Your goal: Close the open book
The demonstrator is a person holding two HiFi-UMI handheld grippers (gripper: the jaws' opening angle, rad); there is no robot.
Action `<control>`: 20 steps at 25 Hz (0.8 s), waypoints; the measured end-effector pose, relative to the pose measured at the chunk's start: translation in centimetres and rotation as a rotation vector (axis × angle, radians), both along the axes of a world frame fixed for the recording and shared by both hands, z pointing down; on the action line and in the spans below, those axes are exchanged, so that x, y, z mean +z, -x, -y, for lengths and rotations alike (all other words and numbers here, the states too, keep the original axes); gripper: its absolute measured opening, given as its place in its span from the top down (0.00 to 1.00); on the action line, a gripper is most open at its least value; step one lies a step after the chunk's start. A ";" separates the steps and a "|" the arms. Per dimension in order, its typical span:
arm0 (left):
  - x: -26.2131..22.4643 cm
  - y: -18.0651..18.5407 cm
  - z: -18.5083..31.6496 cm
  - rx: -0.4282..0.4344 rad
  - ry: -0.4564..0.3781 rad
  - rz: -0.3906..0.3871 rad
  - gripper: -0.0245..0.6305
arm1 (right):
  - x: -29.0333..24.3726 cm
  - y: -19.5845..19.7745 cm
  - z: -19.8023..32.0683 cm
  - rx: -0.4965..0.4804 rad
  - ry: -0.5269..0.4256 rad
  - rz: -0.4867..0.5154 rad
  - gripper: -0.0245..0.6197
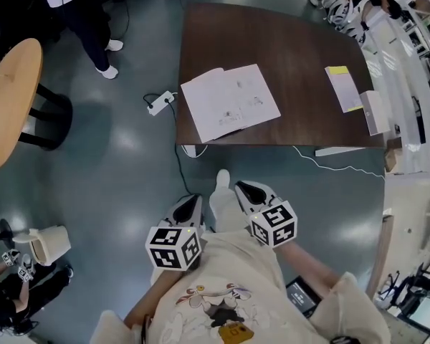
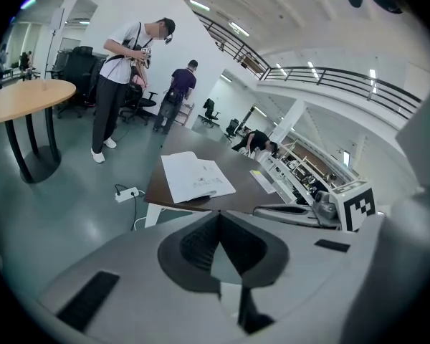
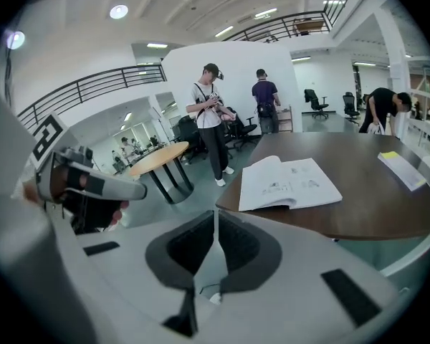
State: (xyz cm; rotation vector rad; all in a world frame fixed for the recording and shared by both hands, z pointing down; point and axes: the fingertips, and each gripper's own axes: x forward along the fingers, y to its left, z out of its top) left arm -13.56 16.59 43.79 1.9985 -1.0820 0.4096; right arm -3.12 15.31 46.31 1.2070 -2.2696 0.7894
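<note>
Facing the open white paper book [image 1: 229, 102], which lies flat at the near left corner of the dark brown wooden table [image 1: 294, 49], at 12 o'clock from both tools and well apart. The left grey gripper [image 1: 190, 205] and the right grey gripper [image 1: 249, 192] have their jaws pressed together, empty. The spine runs roughly 12-to-6, the pages 9-to-3. The right grey gripper is judged slightly nearer.
</note>
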 end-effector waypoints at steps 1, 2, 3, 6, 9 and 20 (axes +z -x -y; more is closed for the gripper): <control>0.2 -0.7 1.3 -0.003 0.009 0.003 0.95 | 0.1 -0.5 0.9 -0.025 -0.003 -0.008 0.95; 0.4 -1.4 2.6 -0.005 0.017 0.008 0.95 | 0.3 -1.1 2.0 -0.052 -0.011 -0.018 0.95; 0.7 -2.2 3.8 -0.005 0.026 0.015 0.95 | 0.4 -1.6 3.1 -0.081 -0.022 -0.026 0.95; 1.5 -4.3 7.2 -0.005 0.050 0.048 0.95 | 0.8 -2.9 6.4 -0.167 -0.035 -0.017 0.90; 2.0 -5.9 9.8 -0.030 0.073 0.074 0.95 | 1.6 -4.2 9.2 -0.239 -0.026 -0.012 0.82; 2.7 -7.0 14.9 -0.130 0.117 0.120 0.95 | 4.6 -5.4 14.4 -0.277 0.059 0.048 0.78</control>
